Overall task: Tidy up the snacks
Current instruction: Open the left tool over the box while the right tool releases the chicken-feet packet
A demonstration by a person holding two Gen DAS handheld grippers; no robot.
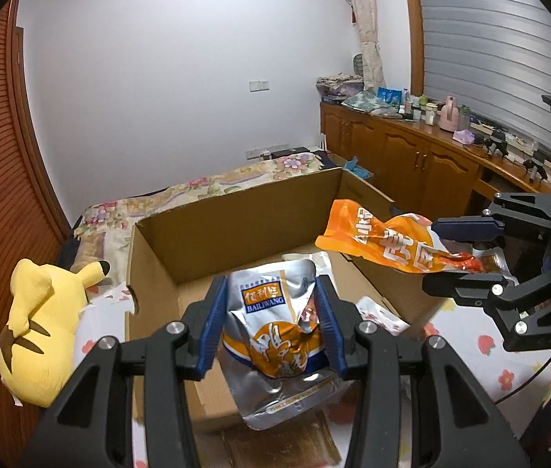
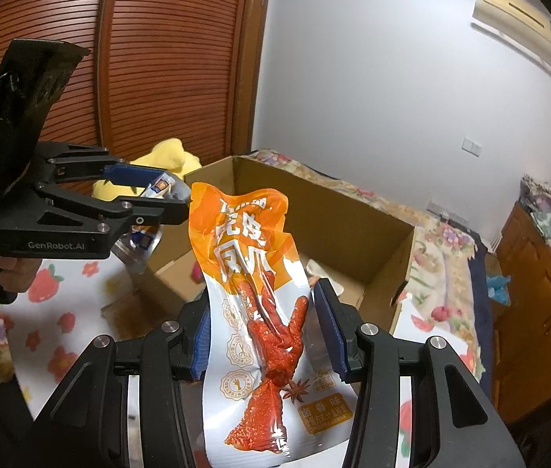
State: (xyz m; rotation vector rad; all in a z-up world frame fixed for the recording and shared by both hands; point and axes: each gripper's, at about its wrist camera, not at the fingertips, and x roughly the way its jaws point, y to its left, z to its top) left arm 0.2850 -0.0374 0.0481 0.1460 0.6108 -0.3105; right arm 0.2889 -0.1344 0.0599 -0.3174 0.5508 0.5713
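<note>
The left gripper (image 1: pixel 271 312) pinches a silver pouch (image 1: pixel 275 335) and the right gripper (image 2: pixel 261 335) an orange packet (image 2: pixel 252 312), both above the open box (image 1: pixel 236 230). The slick, floppy film could slip free outside it.

Glossy foil pouch (image 1: pixel 275 335), shiny plastic packet (image 2: pixel 259 312), matt cardboard box (image 1: pixel 236 230).

cardboard box (image 1: pixel 236 230) floor partly hidden, dresser clutter (image 1: pixel 411 105) indistinct
</note>
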